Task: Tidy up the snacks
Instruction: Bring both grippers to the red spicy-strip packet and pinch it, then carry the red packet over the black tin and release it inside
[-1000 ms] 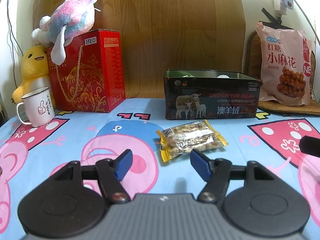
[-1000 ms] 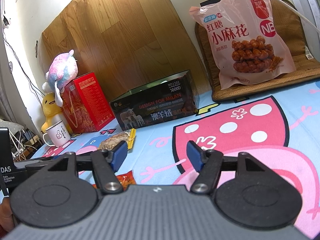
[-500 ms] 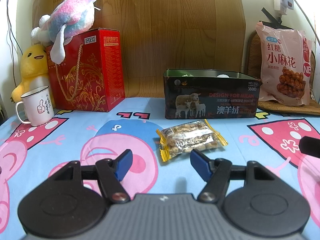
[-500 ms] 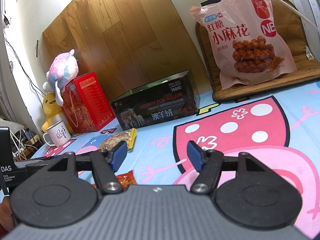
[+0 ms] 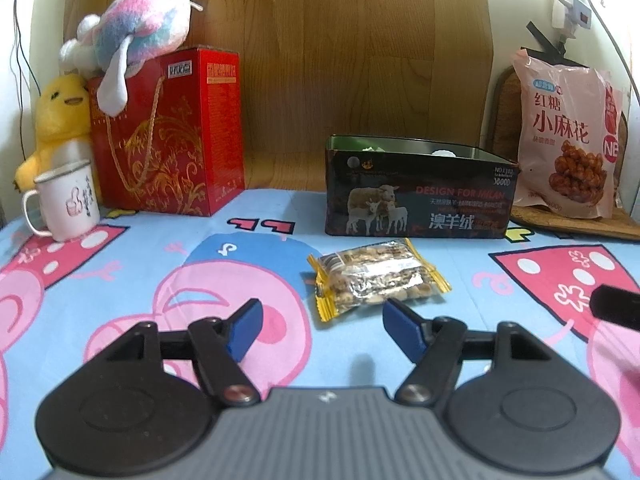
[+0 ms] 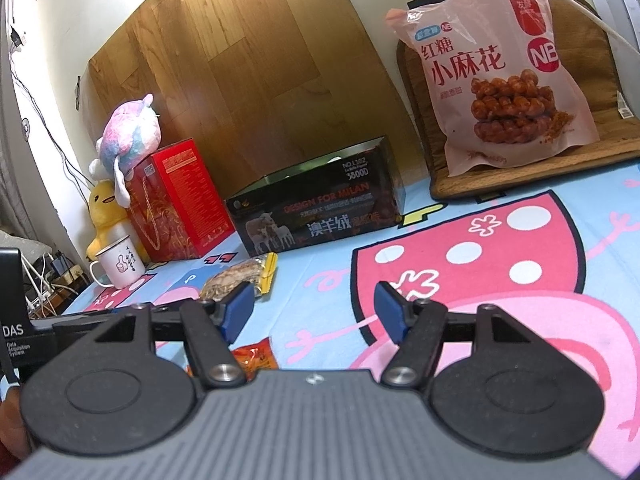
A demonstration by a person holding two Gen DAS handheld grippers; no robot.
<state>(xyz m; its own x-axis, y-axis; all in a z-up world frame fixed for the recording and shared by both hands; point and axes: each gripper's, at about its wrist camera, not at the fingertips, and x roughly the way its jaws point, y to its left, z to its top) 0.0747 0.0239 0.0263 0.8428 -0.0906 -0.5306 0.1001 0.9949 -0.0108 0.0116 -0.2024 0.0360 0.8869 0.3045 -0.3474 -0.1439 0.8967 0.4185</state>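
Left hand-held gripper [image 5: 322, 330] opening, empty; snack packet [image 5: 376, 278] just ahead.

A pastel plush [image 5: 140, 12] is perched on top of the red gift box [image 5: 172, 136]. A yellow duck plush [image 5: 60, 116] is tucked beside it, behind a white mug [image 5: 68, 200] (thumbs-up print), all on a cartoon-print cloth [image 5: 160, 280].

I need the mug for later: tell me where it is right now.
The mug stands at the far left of the left wrist view, on the cartoon cloth, right in front of the yellow plush and beside the red box.
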